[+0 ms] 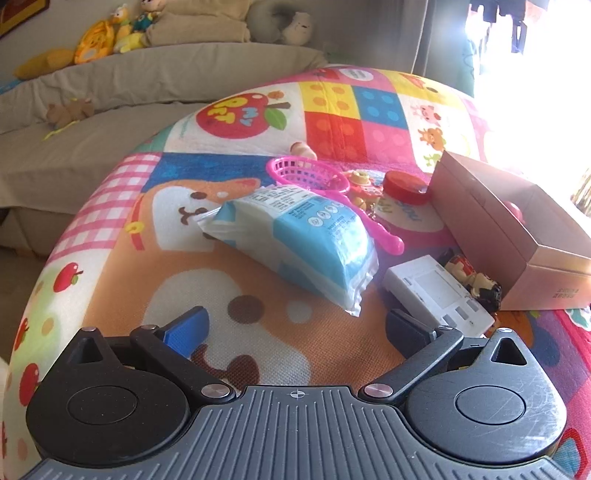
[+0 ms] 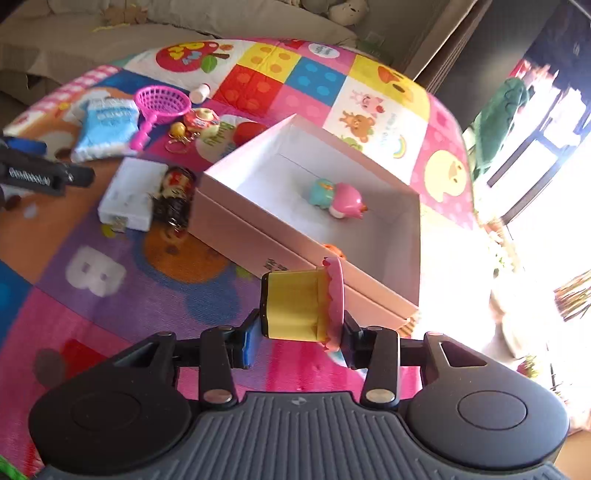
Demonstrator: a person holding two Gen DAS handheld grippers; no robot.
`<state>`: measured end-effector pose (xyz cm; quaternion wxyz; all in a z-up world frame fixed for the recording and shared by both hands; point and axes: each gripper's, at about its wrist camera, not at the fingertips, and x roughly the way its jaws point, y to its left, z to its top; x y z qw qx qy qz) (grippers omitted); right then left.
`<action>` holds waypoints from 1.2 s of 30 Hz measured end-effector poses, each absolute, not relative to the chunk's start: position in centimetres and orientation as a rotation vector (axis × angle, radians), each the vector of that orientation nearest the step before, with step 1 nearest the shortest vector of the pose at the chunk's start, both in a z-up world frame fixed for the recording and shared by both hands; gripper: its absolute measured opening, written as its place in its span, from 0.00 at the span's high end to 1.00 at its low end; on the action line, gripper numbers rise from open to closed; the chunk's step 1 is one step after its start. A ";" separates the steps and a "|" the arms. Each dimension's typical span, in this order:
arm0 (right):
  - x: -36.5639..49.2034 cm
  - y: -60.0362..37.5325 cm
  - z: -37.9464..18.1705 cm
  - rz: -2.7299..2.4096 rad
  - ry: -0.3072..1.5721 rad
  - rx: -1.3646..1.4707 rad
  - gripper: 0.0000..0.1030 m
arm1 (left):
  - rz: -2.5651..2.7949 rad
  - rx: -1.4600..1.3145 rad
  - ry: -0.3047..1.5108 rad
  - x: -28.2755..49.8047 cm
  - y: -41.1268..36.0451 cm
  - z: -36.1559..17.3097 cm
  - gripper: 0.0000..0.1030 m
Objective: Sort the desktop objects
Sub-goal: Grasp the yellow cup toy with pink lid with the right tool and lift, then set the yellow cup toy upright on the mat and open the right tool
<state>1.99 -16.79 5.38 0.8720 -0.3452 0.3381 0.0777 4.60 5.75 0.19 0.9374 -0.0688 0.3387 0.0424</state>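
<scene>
**A bright patchwork mat, crowded at its middle**

We see a colourful cartoon-print play mat [image 1: 332, 107] carrying everything. On it lie a blue-and-white tissue pack [image 1: 303, 240], a pink toy basket [image 1: 306, 173] just beyond it, a red round lid [image 1: 404, 188], small keychain charms [image 1: 364, 188] and a white flat device [image 1: 439, 295] with a dark figurine [image 1: 476, 280] beside it. To the right sits an open pink box [image 2: 236, 229].

1. A beige sofa [image 1: 110, 85] stood behind the colourful play mat [image 1: 110, 229].
2. Stuffed toys [image 1: 110, 33] sat along the sofa's back.
3. Right of the sofa, a window [image 2: 546, 155] let in glaring daylight.
</scene>
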 end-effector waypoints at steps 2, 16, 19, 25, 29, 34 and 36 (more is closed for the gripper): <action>1.7 -16.4 3.5 0.141 0.664 -0.806 0.59 | 0.091 -0.129 0.697 4.7 5.6 0.2 0.00; -1.0 -16.2 4.1 0.390 0.642 -0.454 0.38 | 0.051 -0.044 0.696 4.0 3.0 2.4 0.00; -1.3 -16.8 4.1 0.401 0.636 -0.409 0.36 | -0.007 -0.022 0.694 4.5 1.4 3.0 0.00; -2.9 -19.7 4.6 0.413 0.589 -0.285 0.10 | -0.082 0.042 0.741 6.1 -2.4 2.1 0.00; -3.5 -22.5 4.6 0.385 0.586 -0.188 0.04 | -0.059 0.114 0.753 5.9 -3.2 1.1 0.00; -2.5 -24.6 4.0 0.341 0.612 -0.056 0.00 | 0.064 0.236 0.714 4.6 -1.1 1.2 0.00; -2.1 -24.7 3.6 0.331 0.625 -0.029 0.00 | 0.139 0.274 0.703 4.2 0.3 1.2 0.00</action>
